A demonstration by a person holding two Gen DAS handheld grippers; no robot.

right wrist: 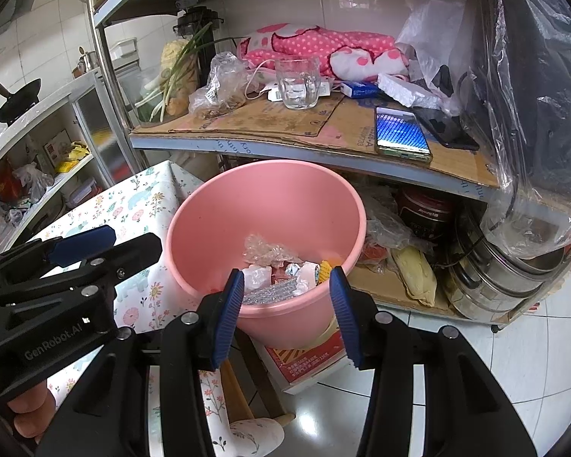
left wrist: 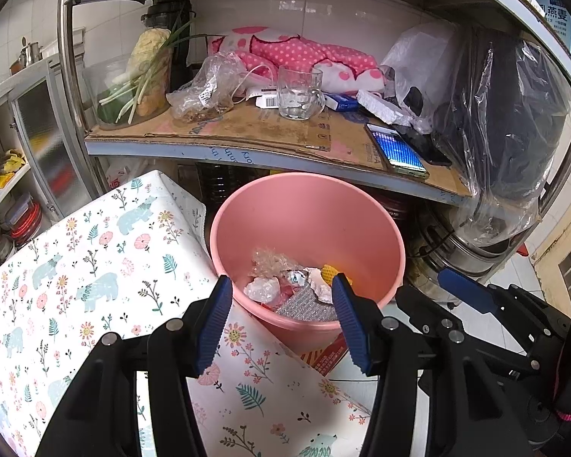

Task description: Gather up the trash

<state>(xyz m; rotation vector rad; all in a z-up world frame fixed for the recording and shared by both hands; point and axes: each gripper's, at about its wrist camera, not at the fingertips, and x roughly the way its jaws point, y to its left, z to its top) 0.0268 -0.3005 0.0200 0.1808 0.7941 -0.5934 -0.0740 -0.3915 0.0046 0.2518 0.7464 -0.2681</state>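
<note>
Cluttered kitchen shelving is backing a pink bin (left wrist: 308, 221) beside the floral table (left wrist: 95, 259); trash (left wrist: 285, 285) is sitting inside, so left gripper (left wrist: 281, 320) and right gripper (right wrist: 285, 312) are hovering released, empty.

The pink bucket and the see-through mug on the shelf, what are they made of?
The pink bucket looks like matte plastic: smooth, even colour, thin rolled rim. The mug is probably glass: clear, thick-walled, with bright glints, though clear plastic can't be ruled out.
</note>
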